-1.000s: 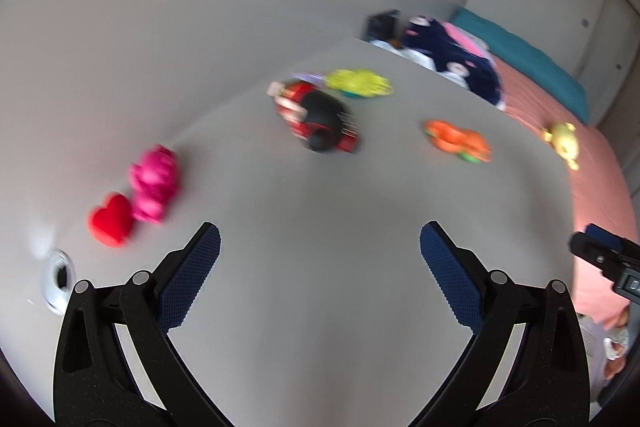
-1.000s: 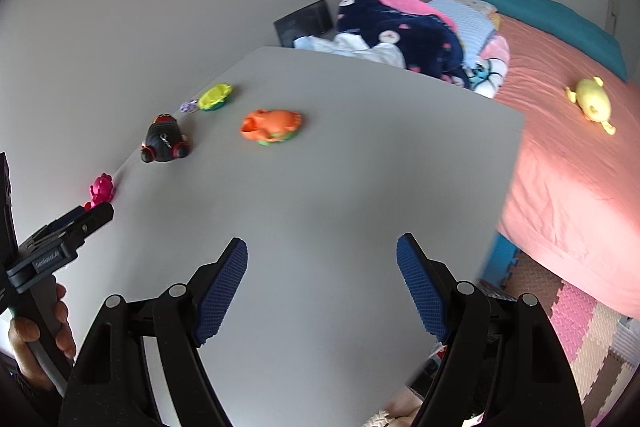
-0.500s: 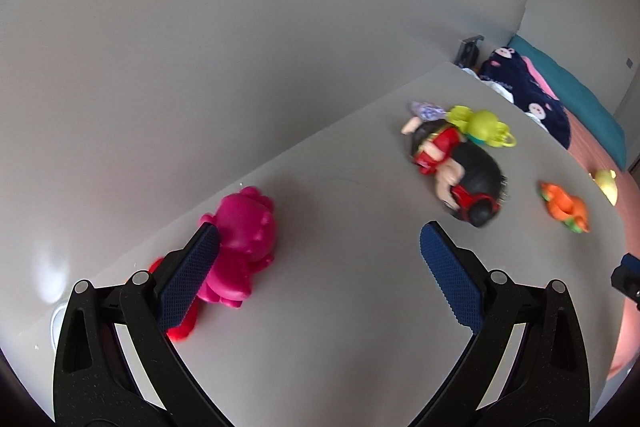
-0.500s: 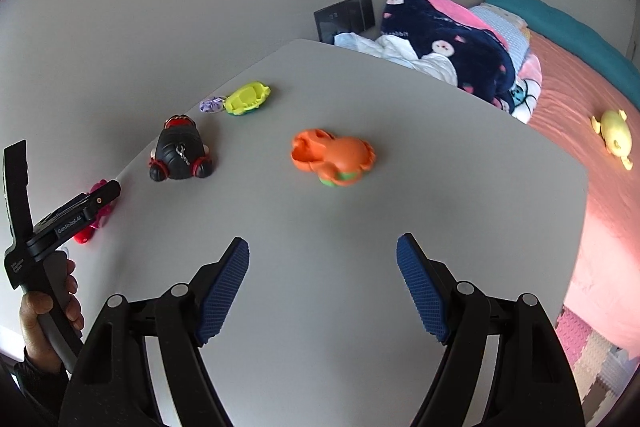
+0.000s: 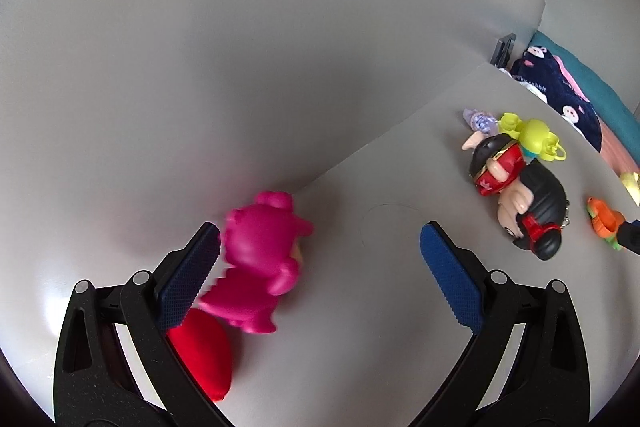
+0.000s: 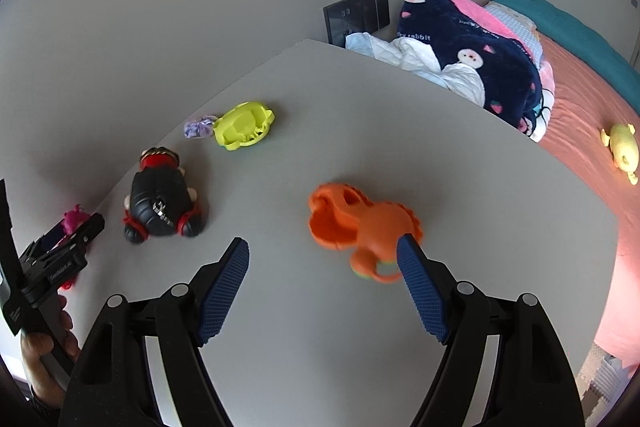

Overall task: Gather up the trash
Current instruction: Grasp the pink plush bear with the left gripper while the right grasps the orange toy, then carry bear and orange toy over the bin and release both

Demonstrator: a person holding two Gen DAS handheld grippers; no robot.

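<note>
Both of our grippers hang over the grey desk [image 6: 460,155] with fingers spread wide and nothing held. The left gripper [image 5: 320,259] hovers at the desk's wall-side edge, its left finger [image 5: 188,275] just beside the pink figure [image 5: 260,259], which lies against the red heart [image 5: 204,355]; we judge that toy the left hand's pick, and it wants shifting toward the wall so the figure sits midway between the fingers, clear of the heart, before closing. The right gripper [image 6: 324,275] points down nearer the middle of the desk, the orange toy [image 6: 360,223] partly behind its right finger [image 6: 420,291]; we would slide toward the bed-side edge to centre it, then lower. Farther along the wall-side edge lie the black-and-red doll [image 6: 160,203], the yellow-green toy [image 6: 244,125] and a small purple scrap [image 6: 198,127]. Past the far edge, bedding [image 6: 472,55] is heaped on the bed [image 6: 580,99]. Where the trash goes is not in view.
</note>
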